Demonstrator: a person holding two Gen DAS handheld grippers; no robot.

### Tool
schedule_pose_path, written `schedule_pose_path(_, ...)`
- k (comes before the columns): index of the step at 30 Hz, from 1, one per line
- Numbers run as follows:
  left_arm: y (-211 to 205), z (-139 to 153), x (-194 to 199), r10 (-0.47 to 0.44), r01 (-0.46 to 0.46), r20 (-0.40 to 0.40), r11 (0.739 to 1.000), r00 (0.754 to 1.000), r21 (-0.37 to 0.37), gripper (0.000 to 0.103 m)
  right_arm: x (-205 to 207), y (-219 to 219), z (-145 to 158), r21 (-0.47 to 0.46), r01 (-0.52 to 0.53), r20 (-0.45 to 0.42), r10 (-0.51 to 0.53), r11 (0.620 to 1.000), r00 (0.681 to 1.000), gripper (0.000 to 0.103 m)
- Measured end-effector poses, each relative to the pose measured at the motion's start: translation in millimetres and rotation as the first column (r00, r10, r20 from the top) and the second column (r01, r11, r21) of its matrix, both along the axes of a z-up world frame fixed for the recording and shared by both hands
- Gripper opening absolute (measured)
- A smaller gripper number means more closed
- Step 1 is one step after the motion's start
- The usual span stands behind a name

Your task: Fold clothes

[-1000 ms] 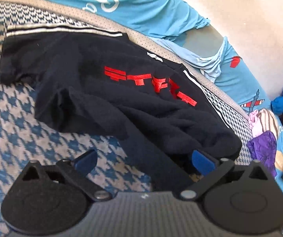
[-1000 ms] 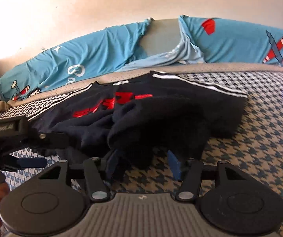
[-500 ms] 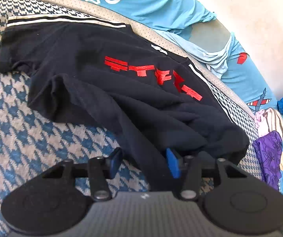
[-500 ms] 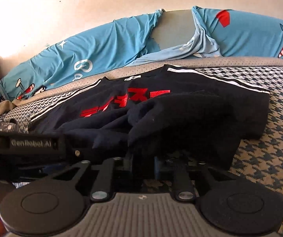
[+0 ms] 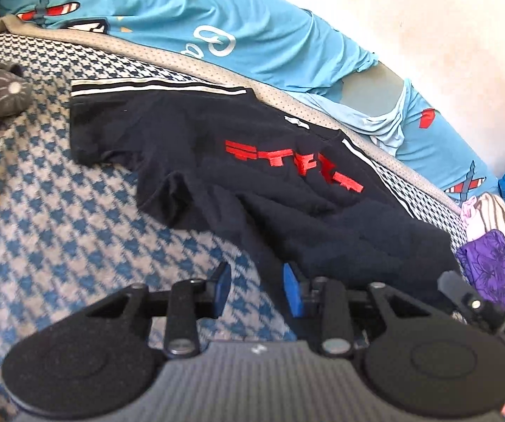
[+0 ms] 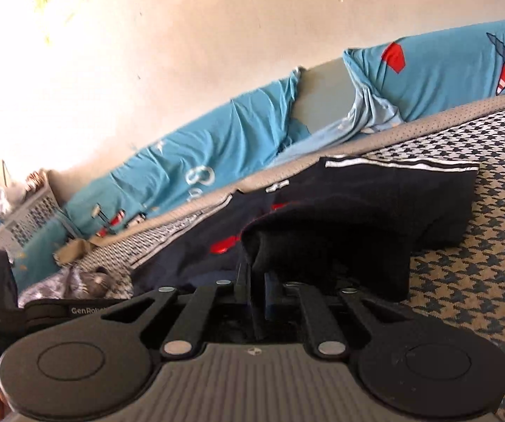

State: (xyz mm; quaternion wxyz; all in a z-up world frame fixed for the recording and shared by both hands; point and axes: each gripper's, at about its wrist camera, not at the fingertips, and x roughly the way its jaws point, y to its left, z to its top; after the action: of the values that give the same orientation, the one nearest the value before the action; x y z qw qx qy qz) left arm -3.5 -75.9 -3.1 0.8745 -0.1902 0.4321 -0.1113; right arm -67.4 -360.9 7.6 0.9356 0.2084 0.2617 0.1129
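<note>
On the houndstooth bedcover (image 5: 58,218), your black T-shirt (image 5: 217,161) lies rumpled, red lettering up, its long axis running from ten o'clock to four o'clock in the left view. Your left gripper (image 5: 256,290) stands narrowly open, the shirt's near hem at its one-o'clock pad but not pinched as far as shows. Your right gripper (image 6: 257,302) is clamped on a raised fold of dark cloth, so it leads.

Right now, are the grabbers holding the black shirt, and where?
The right gripper is shut on the black shirt, pinching its bunched bottom edge. The left gripper is part open, with shirt cloth between its blue pads but not pinched.
</note>
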Motion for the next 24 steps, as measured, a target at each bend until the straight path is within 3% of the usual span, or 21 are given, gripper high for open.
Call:
schedule_pose_path(12,4.2,-10.6,-41.7,-0.022,0.022,-0.057,1.0,0.998,0.009,0.034,-67.0,-37.3,9.1,0.185,0.132,0.021,-0.138,0.974,0.99,0.004)
schedule_pose_path(18,4.9,-14.2,-55.8,-0.027,0.028,-0.068,0.999,0.997,0.026,0.04,-83.9,-41.9,7.3,0.141,0.189,0.004,-0.192,0.972,0.981,0.004)
schedule_pose_path(24,7.3,-14.7,-57.5,-0.005,0.009,-0.062,0.998,0.998,0.066,0.057,-81.2,-21.2,6.7,0.113,0.108,0.011,-0.11,0.988,0.994,0.005)
